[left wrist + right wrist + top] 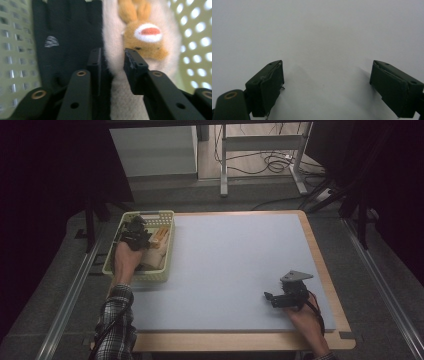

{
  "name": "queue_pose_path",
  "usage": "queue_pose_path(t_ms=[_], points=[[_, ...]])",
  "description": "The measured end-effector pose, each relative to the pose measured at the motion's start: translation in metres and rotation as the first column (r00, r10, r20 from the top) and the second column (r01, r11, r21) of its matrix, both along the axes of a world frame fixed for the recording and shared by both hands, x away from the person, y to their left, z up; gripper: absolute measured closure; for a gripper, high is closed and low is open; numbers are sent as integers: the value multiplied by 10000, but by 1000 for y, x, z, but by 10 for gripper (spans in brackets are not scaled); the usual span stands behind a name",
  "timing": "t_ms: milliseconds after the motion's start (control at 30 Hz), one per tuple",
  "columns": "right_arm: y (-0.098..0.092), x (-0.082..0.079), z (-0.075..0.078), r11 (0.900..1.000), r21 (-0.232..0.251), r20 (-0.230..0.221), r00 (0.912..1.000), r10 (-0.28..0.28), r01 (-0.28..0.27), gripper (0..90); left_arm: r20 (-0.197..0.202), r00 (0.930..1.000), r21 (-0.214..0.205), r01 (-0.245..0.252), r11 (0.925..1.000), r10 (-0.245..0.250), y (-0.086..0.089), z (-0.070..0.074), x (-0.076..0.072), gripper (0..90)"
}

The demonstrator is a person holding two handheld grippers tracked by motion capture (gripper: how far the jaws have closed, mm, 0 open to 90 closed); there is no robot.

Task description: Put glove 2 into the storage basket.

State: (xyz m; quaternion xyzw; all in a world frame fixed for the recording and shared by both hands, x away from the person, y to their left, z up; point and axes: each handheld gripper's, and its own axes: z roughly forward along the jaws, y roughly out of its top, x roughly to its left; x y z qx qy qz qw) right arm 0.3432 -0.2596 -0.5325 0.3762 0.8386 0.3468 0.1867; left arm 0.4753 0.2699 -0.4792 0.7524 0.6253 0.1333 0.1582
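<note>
My left gripper [134, 236] reaches down into a pale yellow-green perforated basket [150, 213] at the table's left edge. In the left gripper view its jaws [111, 56] stand close together, pinching a fold of a cream plush toy [112, 32] with an orange animal face. A black fabric item [67, 27] lies beside the plush, against the left jaw. My right gripper [269, 297] rests low over the mat near the front right. Its jaws [327, 85] are wide apart with nothing between them.
A pale blue-grey mat [235, 265] covers the wooden table [330, 285]. The basket wall [15, 50] rises close on both sides of my left jaws. Metal frame legs and cables [270, 165] stand on the floor behind the table.
</note>
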Motion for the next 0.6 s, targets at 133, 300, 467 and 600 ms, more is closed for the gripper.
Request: queue_pose_path(t_ms=[133,300,467,600], points=[[0,0,0,10000,4,-4,10000,4,-4,118,-300,9987,-935,384,9949,-414,-12,-8,6,737],[0,0,0,10000,1,1,10000,1,-1,118,-236,9990,-782,362,9963,-381,-12,-8,6,729],[0,0,0,10000,-3,5,10000,0,0,118,217,9993,-924,315,9952,-296,0,-1,0,564],[0,0,0,10000,0,0,10000,1,-1,117,605,9979,-1106,297,9934,-231,8,3,-6,368]])
